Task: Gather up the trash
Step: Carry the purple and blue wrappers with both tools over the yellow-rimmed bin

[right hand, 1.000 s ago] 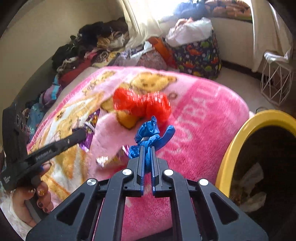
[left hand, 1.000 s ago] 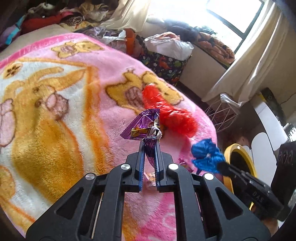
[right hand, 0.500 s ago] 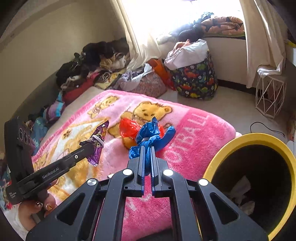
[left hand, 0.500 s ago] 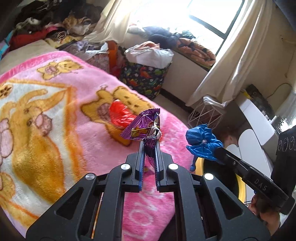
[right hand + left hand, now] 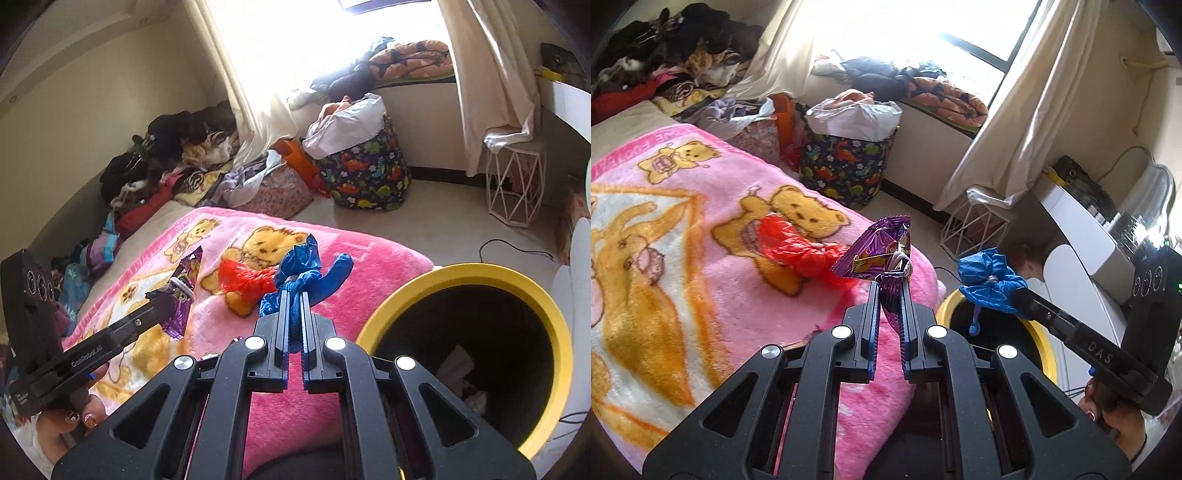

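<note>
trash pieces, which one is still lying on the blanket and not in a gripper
The red bag. It lies loose on the pink blanket, while the purple wrapper and blue bag are each clamped in a gripper.

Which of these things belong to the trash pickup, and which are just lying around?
Part of the job:
- purple wrapper in the left gripper
- blue plastic in the right gripper
- red plastic on the blanket
- yellow bin

Just lying about:
- pink blanket
- dinosaur basket
- clothes pile
- wire stand

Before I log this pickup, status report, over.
Left gripper shut on purple foil wrapper. Right gripper shut on crumpled blue plastic. Red plastic bag on blanket. Yellow-rimmed bin unobstructed.
</note>
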